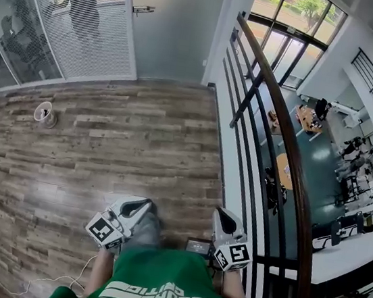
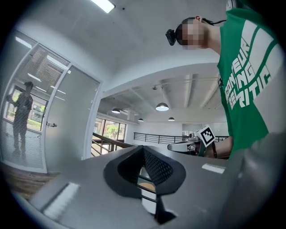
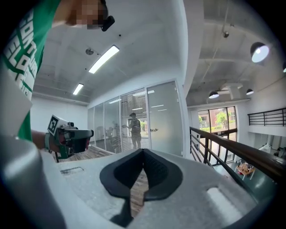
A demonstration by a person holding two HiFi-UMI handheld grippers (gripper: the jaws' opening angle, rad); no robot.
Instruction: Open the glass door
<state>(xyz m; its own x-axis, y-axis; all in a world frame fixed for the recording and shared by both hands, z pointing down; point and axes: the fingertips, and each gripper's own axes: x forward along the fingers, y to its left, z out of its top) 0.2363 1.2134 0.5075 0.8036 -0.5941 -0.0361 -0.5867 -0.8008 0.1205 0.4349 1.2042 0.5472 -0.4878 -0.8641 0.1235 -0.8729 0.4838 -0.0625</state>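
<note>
both tools are clenched on nothing: the left gripper (image 1: pixel 139 207) and the right gripper (image 1: pixel 224 218) each show, in their own views, dark pads meeting at the tips with nothing between them. we hold them low at 6 o'clock of the head view, side by side and apart, pointing towards 12, just above our green shirt (image 1: pixel 168 286).

the glass door (image 1: pixel 174 34) stands at 12 o'clock, well apart from both grippers, with its handle (image 1: pixel 143 10) at its left edge; it looks shut. bare wooden floor (image 1: pixel 105 148) lies between us and it. a small round pot-like thing (image 1: pixel 44 114) sits on the floor at 10 o'clock, off the straight line to the door. a dark railing (image 1: pixel 289 145) runs along 3 o'clock. a person (image 1: pixel 82 2) stands behind the slatted glass wall (image 1: pixel 94 44) at 11.

only the head view shows the pot and the lower hall with tables (image 1: pixel 306 118) past the railing. the gripper views add the ceiling with its lamps (image 3: pixel 259 51), and each shows the other gripper from the side.
</note>
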